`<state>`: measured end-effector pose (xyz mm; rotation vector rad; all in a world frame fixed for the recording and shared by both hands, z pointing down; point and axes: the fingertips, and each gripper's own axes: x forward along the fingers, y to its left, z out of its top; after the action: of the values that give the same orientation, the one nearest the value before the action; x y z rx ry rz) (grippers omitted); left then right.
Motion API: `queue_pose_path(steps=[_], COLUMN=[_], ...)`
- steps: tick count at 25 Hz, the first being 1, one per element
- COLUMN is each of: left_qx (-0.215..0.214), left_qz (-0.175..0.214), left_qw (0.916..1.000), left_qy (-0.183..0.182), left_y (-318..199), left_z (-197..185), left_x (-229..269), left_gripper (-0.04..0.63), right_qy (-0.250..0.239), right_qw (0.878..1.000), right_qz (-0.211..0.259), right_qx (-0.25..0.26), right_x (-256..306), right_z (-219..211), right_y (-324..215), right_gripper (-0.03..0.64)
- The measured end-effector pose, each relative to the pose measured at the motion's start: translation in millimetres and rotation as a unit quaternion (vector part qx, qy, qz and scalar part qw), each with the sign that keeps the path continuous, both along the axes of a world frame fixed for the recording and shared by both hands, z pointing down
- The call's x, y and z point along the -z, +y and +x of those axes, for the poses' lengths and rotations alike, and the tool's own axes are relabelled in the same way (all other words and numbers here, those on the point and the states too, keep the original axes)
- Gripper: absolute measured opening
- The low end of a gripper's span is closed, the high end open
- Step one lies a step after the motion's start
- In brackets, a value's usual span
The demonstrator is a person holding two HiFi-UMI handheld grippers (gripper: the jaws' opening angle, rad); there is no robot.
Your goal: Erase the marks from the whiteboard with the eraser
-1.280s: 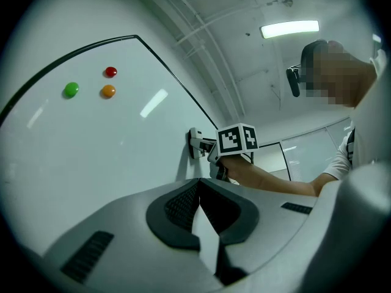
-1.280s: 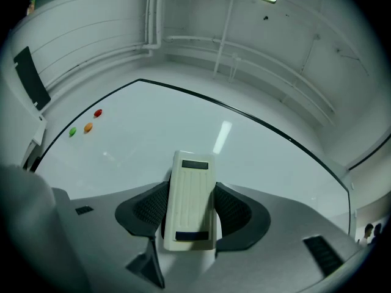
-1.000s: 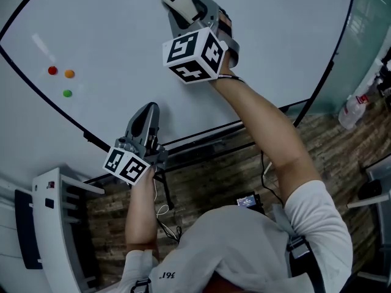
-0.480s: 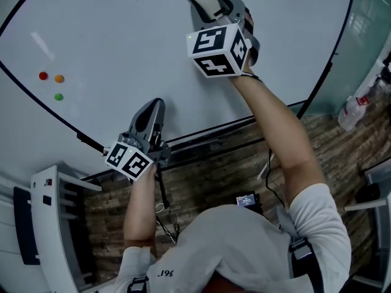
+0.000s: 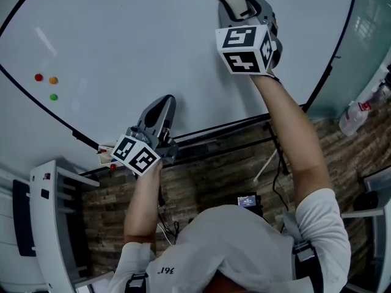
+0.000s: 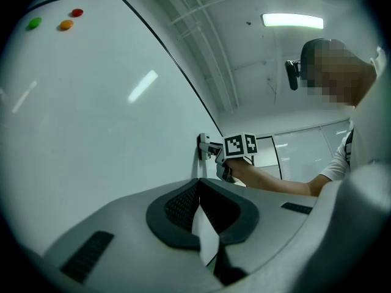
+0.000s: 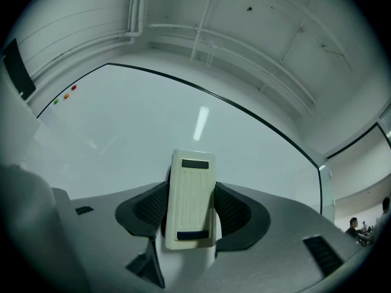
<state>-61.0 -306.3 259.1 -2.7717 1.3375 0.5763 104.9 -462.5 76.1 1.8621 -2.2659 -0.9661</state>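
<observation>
R gripper [image 5: 241, 8]: jaws clamped on the eraser [image 7: 190, 194], held upright btw the pads
Eraser pos: pressed to the whiteboard [image 5: 140, 47], upper right area, near the curved black frame edge
L gripper [image 5: 160, 112]: jaws fully together, nothing btw them, low by the board's bottom edge
Change: vs a sec ago the R gripper w/ eraser has swept sideways to the right across the board; L gripper has drifted the same way along the bottom edge (no part in the wiping, it seems)
Board: no pen marks visible in any view; only three coloured dots [image 5: 53, 80] far left, well apart from the eraser
Meaning: prob. a wipe stroke nearing its right end; the swept strip looks clean, so little or nothing seems left to erase
</observation>
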Motion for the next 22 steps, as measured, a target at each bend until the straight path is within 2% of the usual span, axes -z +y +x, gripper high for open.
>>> queue_pose_path(steps=[11,16,22], left_qx=[0.010,0.030,0.052], left_qz=[-0.007,-0.013,-0.023], left_qw=[0.9999,0.9994,0.9983], left_qy=[0.004,0.009,0.008], left_y=[-6.9,0.6,11.9], left_z=[49.7,41.7,32.4], left_x=[-8.8,-16.4,-26.3], left_gripper=[0.008,0.008,0.008], right_qy=[0.015,0.012,-0.036], right_qw=[1.000,1.000,0.999], right_qz=[-0.002,-0.004,-0.012], right_qx=[-0.011,-0.004,0.026], right_x=[-11.3,-15.2,-15.8], right_z=[69.2,70.1,78.6], right_y=[-17.5,-16.0,-12.0], right_gripper=[0.255,0.255,0.255])
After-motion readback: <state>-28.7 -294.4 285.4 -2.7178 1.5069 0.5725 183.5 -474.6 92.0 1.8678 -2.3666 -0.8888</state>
